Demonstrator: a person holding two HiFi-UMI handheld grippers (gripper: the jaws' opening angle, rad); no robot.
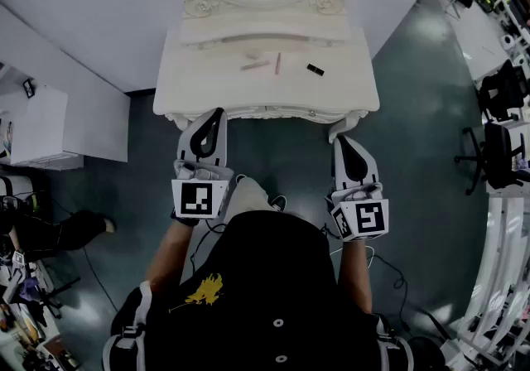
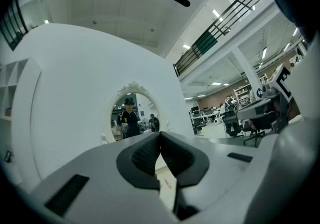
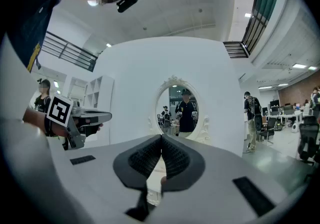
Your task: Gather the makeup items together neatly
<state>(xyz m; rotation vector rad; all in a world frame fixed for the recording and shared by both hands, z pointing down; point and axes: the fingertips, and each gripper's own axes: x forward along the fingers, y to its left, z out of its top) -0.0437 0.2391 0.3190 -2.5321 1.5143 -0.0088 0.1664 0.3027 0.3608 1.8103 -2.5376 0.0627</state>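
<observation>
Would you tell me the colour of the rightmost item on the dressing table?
The rightmost item is black; the head view shows it best.

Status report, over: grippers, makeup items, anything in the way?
Left gripper shut, empty; right gripper the same, both at the dressing table's front. Pale stick, pink stick, black piece apart on it. Path clear.

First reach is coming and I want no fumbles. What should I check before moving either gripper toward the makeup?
1. Jaws open for picking: not ok; left gripper and right gripper are both shut.
2. Grippers empty: ok.
3. Items visible on dressing table: ok; pale stick, pink pencil, black piece.
4. Items gathered: not ok; black piece lies apart from the other two.
5. Black piece's kind: cannot tell.
</observation>
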